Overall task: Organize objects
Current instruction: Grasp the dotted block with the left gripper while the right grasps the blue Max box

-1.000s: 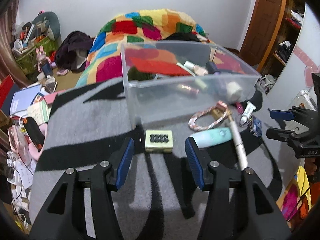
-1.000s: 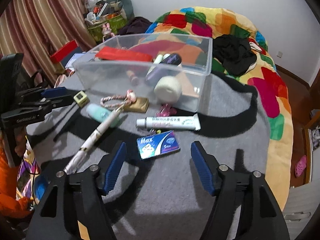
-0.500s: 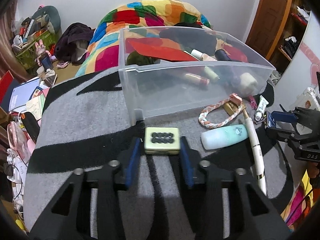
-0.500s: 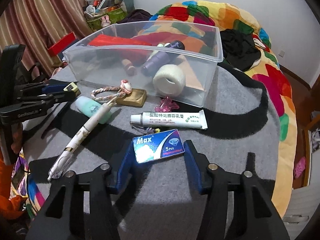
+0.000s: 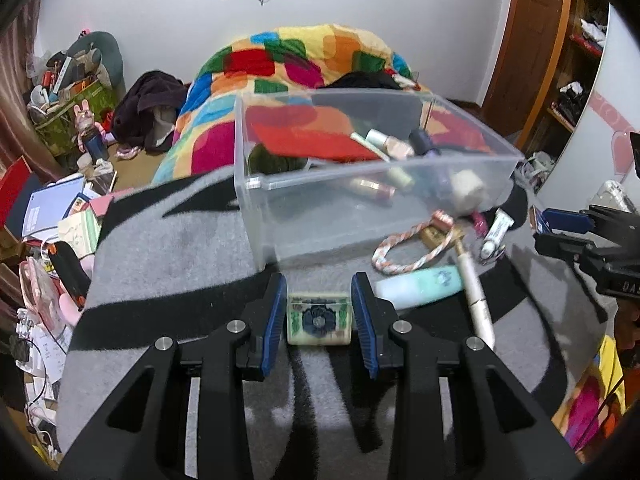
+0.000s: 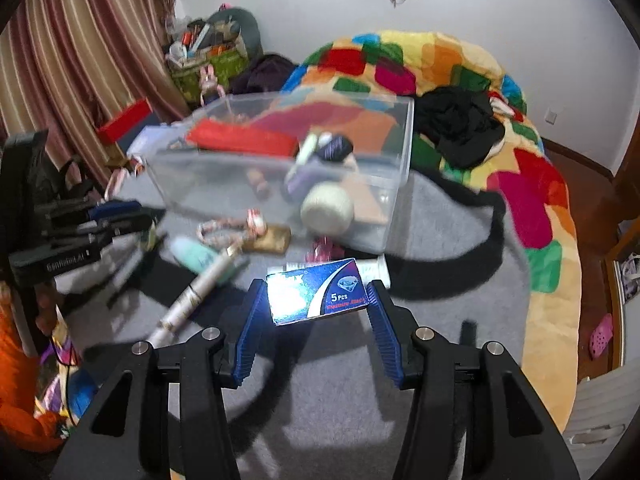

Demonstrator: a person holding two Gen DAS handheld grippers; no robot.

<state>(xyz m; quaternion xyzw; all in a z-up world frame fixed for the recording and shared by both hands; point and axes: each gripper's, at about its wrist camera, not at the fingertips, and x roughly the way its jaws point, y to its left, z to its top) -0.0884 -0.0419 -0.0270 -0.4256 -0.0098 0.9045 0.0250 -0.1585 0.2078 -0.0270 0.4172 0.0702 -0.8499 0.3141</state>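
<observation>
One clear plastic bin [image 5: 360,200] is sitting on the grey-and-black blanket [image 5: 168,264], toward its far edge. The bin is holding a red flat item [image 5: 312,136], several cosmetic tubes and bottles [image 5: 384,144], and a cream tape roll [image 5: 466,190]; the contents are partly blurred. Along the bin's near wall, on the blanket, a braided rope loop [image 5: 404,248], a mint tube [image 5: 420,282], a white pen [image 5: 474,292] and a white ointment tube [image 5: 496,230] are lying close together. The right gripper [image 6: 316,308] is pinching a blue card pack [image 6: 316,296] between its blue pads, and the pack is sitting tilted, raised off the blanket, in front of the bin. The left gripper [image 5: 319,314] is clamping a small pale-green box [image 5: 319,320] with a dark flower print, near the bin's front left corner; whether the box is touching the blanket cannot be determined.
</observation>
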